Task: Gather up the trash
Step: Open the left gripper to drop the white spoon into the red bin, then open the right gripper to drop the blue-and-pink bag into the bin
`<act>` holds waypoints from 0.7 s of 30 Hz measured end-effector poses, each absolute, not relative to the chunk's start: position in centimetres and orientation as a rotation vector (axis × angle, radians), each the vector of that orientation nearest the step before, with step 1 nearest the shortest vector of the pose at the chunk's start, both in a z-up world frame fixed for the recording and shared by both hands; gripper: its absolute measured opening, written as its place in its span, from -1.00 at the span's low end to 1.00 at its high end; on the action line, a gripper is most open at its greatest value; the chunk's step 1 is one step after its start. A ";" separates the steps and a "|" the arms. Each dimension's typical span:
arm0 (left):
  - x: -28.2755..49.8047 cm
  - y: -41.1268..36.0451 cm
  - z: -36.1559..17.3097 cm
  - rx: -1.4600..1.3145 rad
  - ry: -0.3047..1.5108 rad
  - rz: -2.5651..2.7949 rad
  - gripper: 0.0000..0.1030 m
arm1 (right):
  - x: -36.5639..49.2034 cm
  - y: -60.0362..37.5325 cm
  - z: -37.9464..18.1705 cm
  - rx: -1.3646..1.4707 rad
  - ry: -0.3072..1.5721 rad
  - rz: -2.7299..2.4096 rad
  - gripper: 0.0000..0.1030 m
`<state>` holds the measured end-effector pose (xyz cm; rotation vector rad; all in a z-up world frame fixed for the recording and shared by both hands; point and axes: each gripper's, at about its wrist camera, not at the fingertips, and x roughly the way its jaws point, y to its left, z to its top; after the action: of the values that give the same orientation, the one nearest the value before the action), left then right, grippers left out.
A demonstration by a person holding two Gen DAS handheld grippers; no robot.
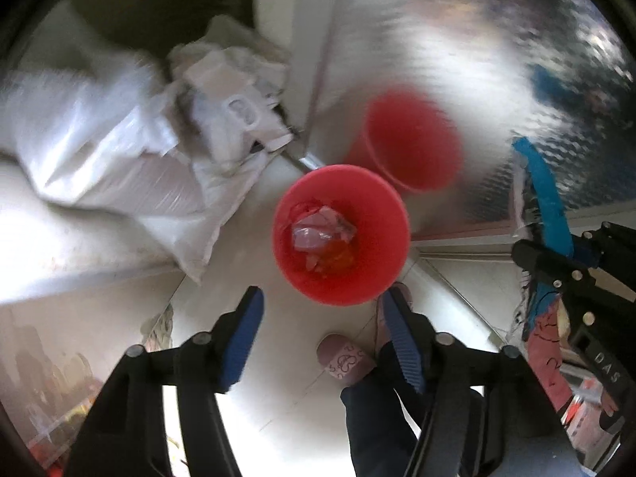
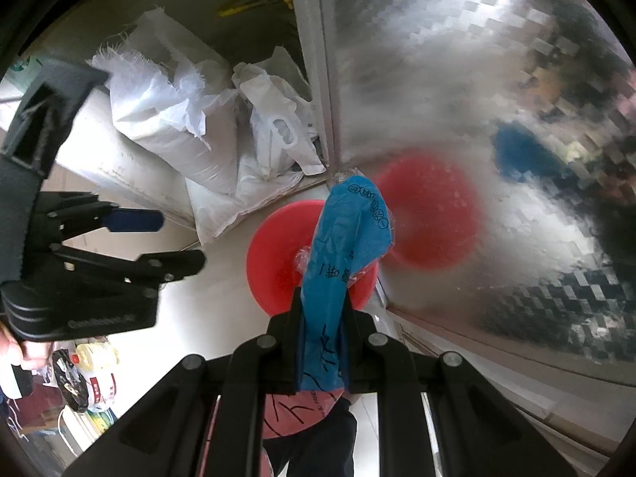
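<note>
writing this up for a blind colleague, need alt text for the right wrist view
The right gripper is shut on a blue plastic wrapper, held over a red bin on a pale floor. The open left gripper hangs at the left, with white plastic bags piled behind and a shiny patterned panel reflecting the bin.

Black handheld grippers, blue ribbed pads

The left black linkage gripper (image 1: 322, 310) shows round silver rivets; the right black linkage gripper (image 2: 321, 310) matches; dark navy trousers (image 1: 373, 417), pink patterned slippers (image 1: 345, 359).
</note>
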<state>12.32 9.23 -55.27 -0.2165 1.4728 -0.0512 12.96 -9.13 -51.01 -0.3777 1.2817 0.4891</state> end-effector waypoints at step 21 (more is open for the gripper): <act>9.0 13.6 -56.3 -0.247 1.472 0.094 1.00 | 13.8 -5.0 -55.8 -0.547 1.275 0.605 -0.76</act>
<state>8.97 13.57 -56.28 -0.2472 1.4719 0.0944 13.84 -5.01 -55.82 -0.5472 1.2749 0.6055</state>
